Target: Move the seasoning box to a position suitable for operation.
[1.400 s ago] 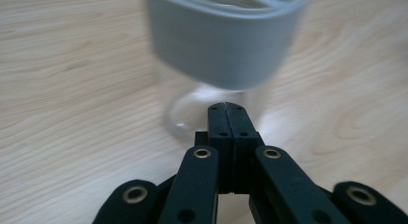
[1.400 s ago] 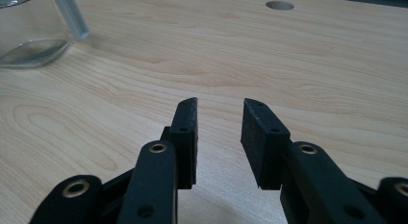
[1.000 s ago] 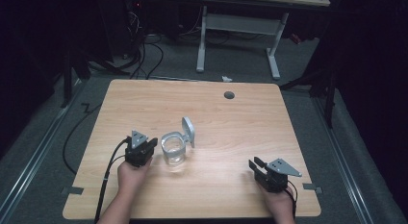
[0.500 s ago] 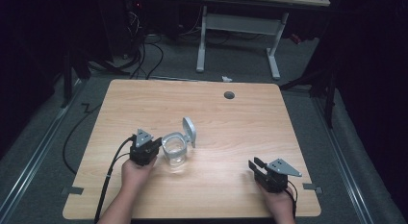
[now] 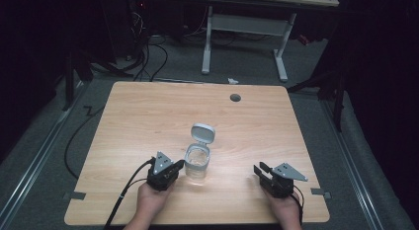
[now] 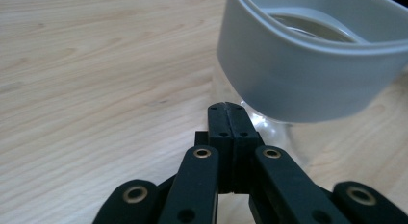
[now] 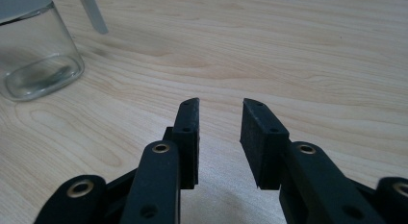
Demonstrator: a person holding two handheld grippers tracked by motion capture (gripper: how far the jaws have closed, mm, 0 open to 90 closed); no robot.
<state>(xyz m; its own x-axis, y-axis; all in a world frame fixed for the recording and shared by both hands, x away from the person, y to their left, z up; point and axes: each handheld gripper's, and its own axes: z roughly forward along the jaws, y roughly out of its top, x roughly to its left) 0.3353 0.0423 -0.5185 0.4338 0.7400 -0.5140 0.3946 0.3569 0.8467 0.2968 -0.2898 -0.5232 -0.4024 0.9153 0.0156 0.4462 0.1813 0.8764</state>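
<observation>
A clear glass jar (image 5: 197, 165) with a grey collar stands near the table's front middle, its grey flip lid (image 5: 203, 134) hinged open and leaning back. My left gripper (image 5: 178, 165) is shut with nothing between its jaws, its tip right at the jar's left side. In the left gripper view the shut gripper (image 6: 226, 107) points at the jar (image 6: 308, 56) just below the grey collar. My right gripper (image 5: 259, 169) rests open at the front right, apart from the jar. The right gripper view shows the open gripper (image 7: 219, 105) over bare wood, with the jar (image 7: 36, 51) at the far left.
The wooden table (image 5: 148, 116) has a round cable hole (image 5: 235, 97) near its far edge. A black cable (image 5: 123, 195) trails from the left gripper off the front edge. A white desk frame (image 5: 247, 27) and floor cables lie beyond the table.
My left gripper has moved right toward the jar, from a small gap to its tip right beside the glass. The right gripper has stayed put.
</observation>
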